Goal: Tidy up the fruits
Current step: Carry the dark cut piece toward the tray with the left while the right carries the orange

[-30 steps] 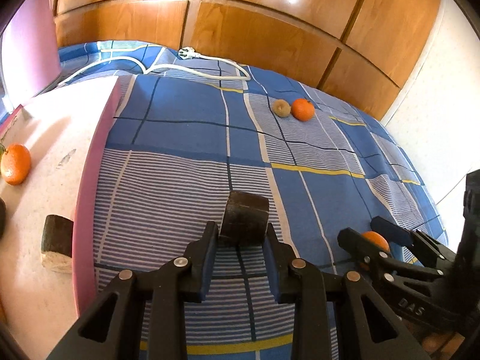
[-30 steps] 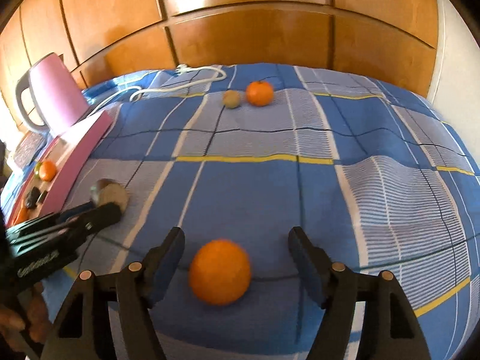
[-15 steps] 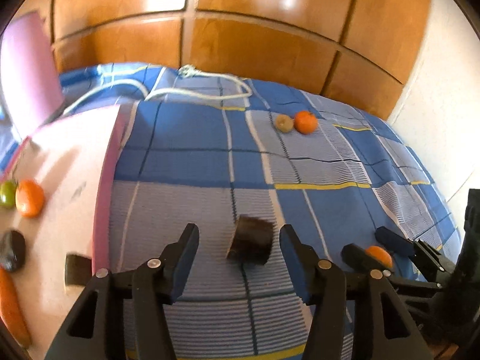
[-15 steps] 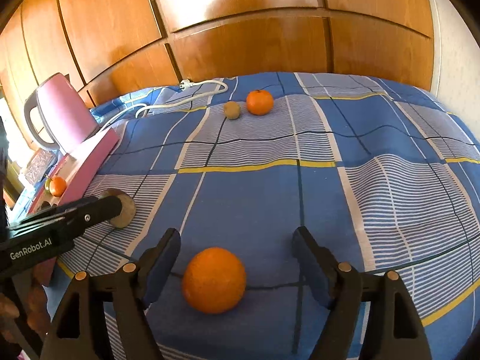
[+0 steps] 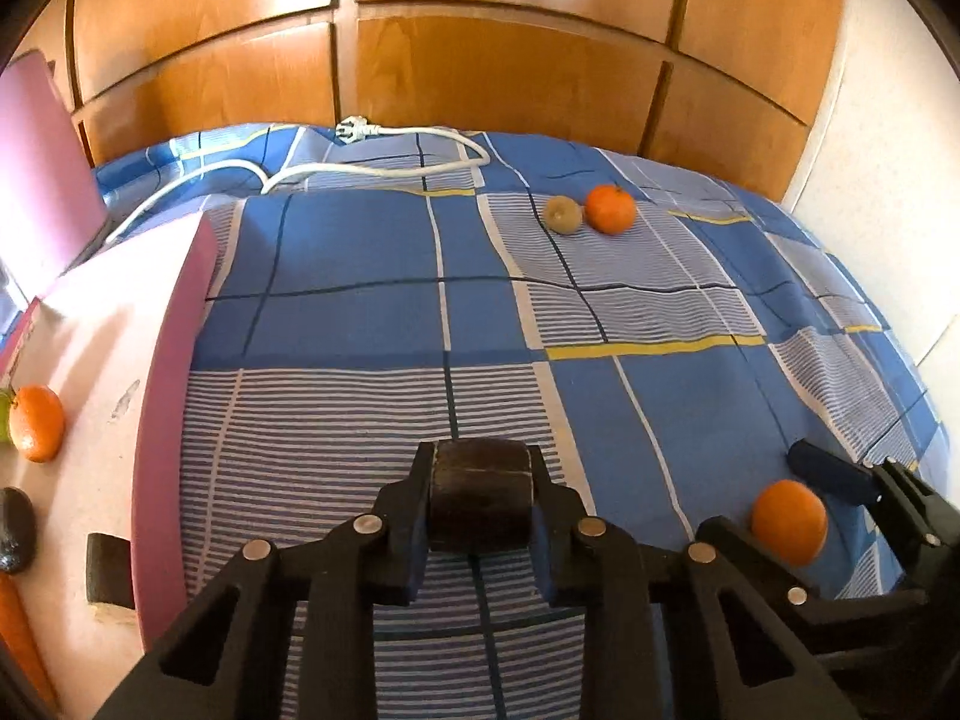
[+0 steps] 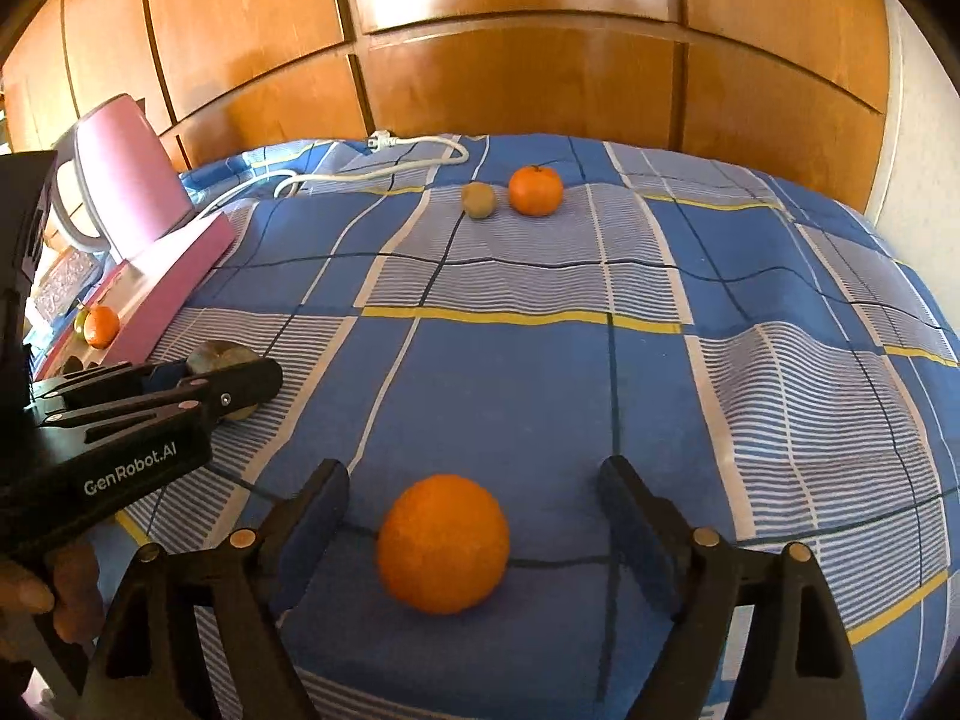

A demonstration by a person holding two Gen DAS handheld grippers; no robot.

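Fruit being gathered off the checked bedspread (image 5: 372,324).
Left gripper (image 5: 480,516) is pinching a dark, rigid-looking chunk (image 5: 480,501) by its flat sides; beside it the right gripper (image 6: 474,531), jaws just widening, is straddling a smooth, roll-prone orange (image 6: 443,543) untouched.

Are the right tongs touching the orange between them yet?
Apart. The right wrist view shows blue bedspread on both sides of the orange, between it and the open right tongs.

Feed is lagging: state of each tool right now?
Left tool: just closed, shut on the dark brown chunk.
Right tool: open, just widened around the orange, pads clear of it.
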